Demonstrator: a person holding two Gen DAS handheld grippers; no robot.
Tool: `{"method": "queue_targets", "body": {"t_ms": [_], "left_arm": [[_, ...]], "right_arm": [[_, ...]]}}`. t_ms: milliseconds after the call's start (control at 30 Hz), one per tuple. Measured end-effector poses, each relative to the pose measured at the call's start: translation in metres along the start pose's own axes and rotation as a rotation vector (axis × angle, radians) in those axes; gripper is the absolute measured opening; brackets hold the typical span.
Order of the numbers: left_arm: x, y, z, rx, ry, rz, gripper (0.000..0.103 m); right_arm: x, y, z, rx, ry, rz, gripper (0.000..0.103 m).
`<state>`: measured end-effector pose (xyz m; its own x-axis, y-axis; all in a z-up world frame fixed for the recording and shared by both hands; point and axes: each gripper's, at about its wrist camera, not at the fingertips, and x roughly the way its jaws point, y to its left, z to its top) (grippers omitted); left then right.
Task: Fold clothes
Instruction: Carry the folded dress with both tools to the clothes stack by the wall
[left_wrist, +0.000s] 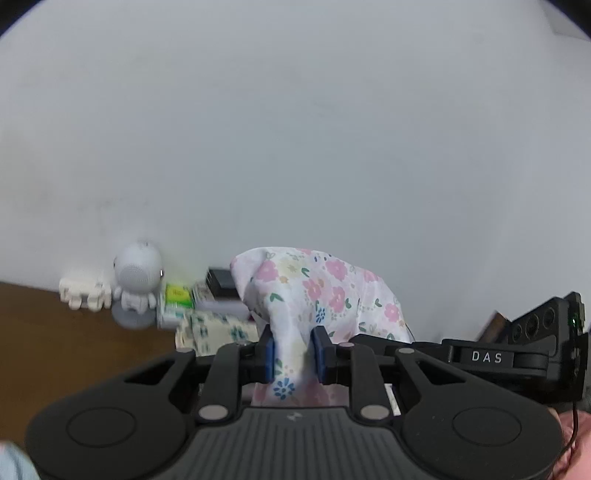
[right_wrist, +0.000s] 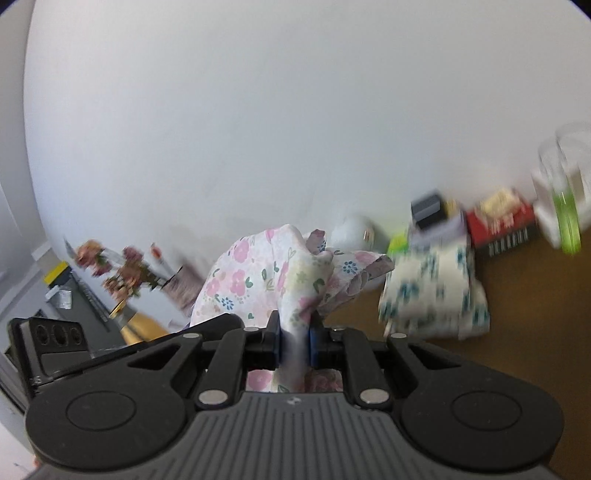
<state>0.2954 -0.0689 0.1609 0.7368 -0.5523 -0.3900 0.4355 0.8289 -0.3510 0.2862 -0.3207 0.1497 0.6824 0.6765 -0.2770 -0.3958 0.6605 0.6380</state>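
Left wrist view: the left gripper (left_wrist: 292, 350) is clamped on a bunch of the floral cloth (left_wrist: 317, 291), its blue pads pressing the fabric from both sides. The cloth rises in a peak in front of the wall, lifted clear of the table (left_wrist: 74, 350), probably so it can hang and be spread. Behind it lie a folded cloth (left_wrist: 218, 330) with a blue print, a grey robot figure (left_wrist: 136, 284) and some boxes. The right gripper's body shows at the right edge.

Right wrist view: the right gripper (right_wrist: 294, 341) is likewise closed on the floral cloth (right_wrist: 258, 280), which bunches upward between the pads. Holding two points suggests the person means to stretch an edge. The folded cloth (right_wrist: 432, 291) sits on the table (right_wrist: 535, 314), with a flower vase (right_wrist: 125, 273) to the left.
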Motion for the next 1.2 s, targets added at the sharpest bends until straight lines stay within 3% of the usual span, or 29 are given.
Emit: {"method": "queue_targets", "body": {"t_ms": [200, 367, 500, 667, 733, 767, 867, 933, 1000, 1033, 1067, 1100, 1200], "left_arm": [[0.091, 0.04, 0.026, -0.065, 0.063, 0.034, 0.019], [0.16, 0.074, 0.022, -0.112, 0.129, 0.046, 0.019], [0.19, 0.102, 0.004, -0.168, 0.186, 0.067, 0.02], [0.192, 0.118, -0.015, -0.225, 0.189, 0.052, 0.029], [0.19, 0.118, -0.014, -0.232, 0.188, 0.056, 0.044], [0.188, 0.118, -0.014, -0.23, 0.186, 0.059, 0.047], [0.171, 0.11, -0.009, -0.155, 0.128, 0.081, 0.056], [0.153, 0.097, 0.0, -0.062, 0.046, 0.136, 0.058], [0.144, 0.079, 0.003, 0.058, -0.037, 0.209, 0.054], [0.146, 0.071, 0.005, 0.097, -0.052, 0.227, 0.04], [0.147, 0.064, 0.006, 0.136, -0.066, 0.244, 0.029], [0.155, 0.058, 0.008, 0.163, -0.05, 0.246, 0.01], [0.181, 0.052, 0.005, 0.17, 0.018, 0.308, 0.008]], "right_arm": [[0.066, -0.058, 0.05, 0.067, 0.017, -0.031, 0.013], [0.116, -0.122, 0.057, 0.156, 0.06, -0.052, 0.013], [0.149, -0.16, 0.053, 0.21, 0.109, -0.073, 0.013], [0.167, -0.186, 0.037, 0.265, 0.117, -0.066, 0.018], [0.164, -0.193, 0.033, 0.294, 0.095, -0.051, 0.023], [0.161, -0.194, 0.033, 0.302, 0.081, -0.045, 0.026], [0.148, -0.194, 0.033, 0.314, 0.033, -0.032, 0.045], [0.13, -0.178, 0.039, 0.232, -0.041, -0.078, 0.045], [0.115, -0.157, 0.045, 0.124, -0.109, -0.142, 0.045], [0.114, -0.144, 0.046, 0.053, -0.126, -0.18, 0.042], [0.115, -0.129, 0.046, -0.022, -0.136, -0.211, 0.033], [0.121, -0.114, 0.044, -0.095, -0.131, -0.227, 0.03], [0.143, -0.093, 0.034, -0.191, -0.098, -0.276, 0.025]]}}
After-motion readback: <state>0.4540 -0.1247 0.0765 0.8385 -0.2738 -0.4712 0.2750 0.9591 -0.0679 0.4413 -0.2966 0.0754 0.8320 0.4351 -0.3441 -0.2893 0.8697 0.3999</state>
